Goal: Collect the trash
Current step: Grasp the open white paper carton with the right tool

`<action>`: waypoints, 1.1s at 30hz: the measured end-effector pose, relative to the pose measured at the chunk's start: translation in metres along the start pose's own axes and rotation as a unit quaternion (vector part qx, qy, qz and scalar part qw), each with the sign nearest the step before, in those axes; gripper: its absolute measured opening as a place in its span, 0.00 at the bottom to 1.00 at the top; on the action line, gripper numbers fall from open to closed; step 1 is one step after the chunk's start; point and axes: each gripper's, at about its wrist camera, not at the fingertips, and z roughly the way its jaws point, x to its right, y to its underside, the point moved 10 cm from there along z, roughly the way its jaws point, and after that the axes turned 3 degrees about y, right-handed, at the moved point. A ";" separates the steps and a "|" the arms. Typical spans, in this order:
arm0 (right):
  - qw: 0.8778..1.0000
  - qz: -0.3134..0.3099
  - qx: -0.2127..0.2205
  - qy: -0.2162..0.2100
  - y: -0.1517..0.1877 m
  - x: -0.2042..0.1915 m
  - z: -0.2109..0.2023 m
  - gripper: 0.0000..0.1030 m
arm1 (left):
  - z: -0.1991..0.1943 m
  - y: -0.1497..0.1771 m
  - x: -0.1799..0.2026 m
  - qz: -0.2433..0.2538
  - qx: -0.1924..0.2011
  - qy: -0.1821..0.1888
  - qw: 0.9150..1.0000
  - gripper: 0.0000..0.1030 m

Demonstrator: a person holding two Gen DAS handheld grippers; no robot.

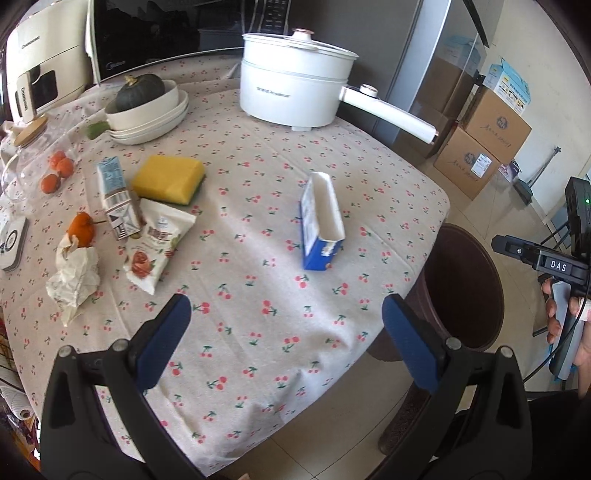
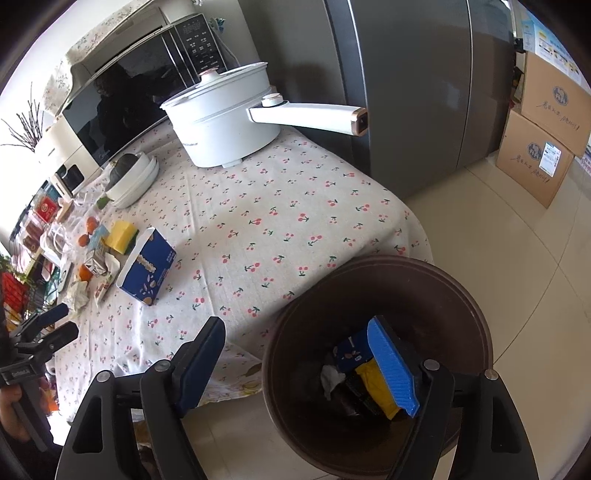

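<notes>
**Trash Bin Partly Filled, Litter Left on Cherry-Print Table**

A dark brown trash bin (image 2: 376,354) stands on the tiled floor at the table's corner, holding a white crumpled scrap (image 2: 330,378), a blue printed package (image 2: 351,352) and a yellow wrapper (image 2: 376,387). The right gripper (image 2: 299,369) hangs over the bin's rim with its jaws spread wide and nothing between them, one blue-padded finger above the bin's inside, the other over the table's edge.

On the table, an opened blue box (image 1: 321,221) lies on its side on the cherry-print tablecloth (image 1: 258,332), well apart from the other litter. Farther left, a crumpled paper wrapper (image 1: 74,280) lies beside a snack packet (image 1: 155,243) and a small upright drink carton (image 1: 116,199), with a yellow sponge (image 1: 168,179) just behind them. A small orange fruit (image 1: 82,227) rests against the crumpled paper, and more orange fruits (image 1: 59,170) lie near a glass jar.

The left gripper (image 1: 286,347) hovers above the table's near edge, its jaws also wide apart and empty, pointing toward the blue box.

At the back of the table stand a white electric pot (image 1: 295,85) with a long handle, a stack of cream dishes holding a dark green squash (image 1: 140,92), and a black microwave oven (image 1: 166,33). Cardboard boxes (image 1: 484,147) are stacked on the floor beside a grey refrigerator (image 2: 406,92).
</notes>
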 end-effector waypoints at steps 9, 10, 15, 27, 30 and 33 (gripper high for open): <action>0.999 -0.052 -0.010 -0.002 -0.003 -0.069 0.019 0.82 | -0.021 0.019 -0.069 -0.051 0.002 -0.024 0.998 1.00; 0.998 -0.059 -0.013 -0.002 -0.003 -0.078 0.021 0.82 | -0.024 0.021 -0.075 -0.056 0.002 -0.026 0.998 1.00; 0.996 -0.083 -0.024 -0.011 -0.002 -0.120 0.035 0.83 | -0.034 0.033 -0.108 -0.081 0.002 -0.038 0.996 1.00; 0.992 -0.112 -0.057 -0.025 0.002 -0.202 0.079 0.83 | -0.037 0.050 -0.150 -0.122 -0.010 -0.050 0.991 1.00; 0.991 -0.117 -0.063 -0.020 0.001 -0.214 0.091 0.83 | -0.035 0.051 -0.153 -0.125 -0.013 -0.053 0.991 1.00; 0.990 -0.122 -0.067 -0.014 -0.001 -0.222 0.103 0.83 | -0.033 0.050 -0.155 -0.124 -0.016 -0.054 0.991 1.00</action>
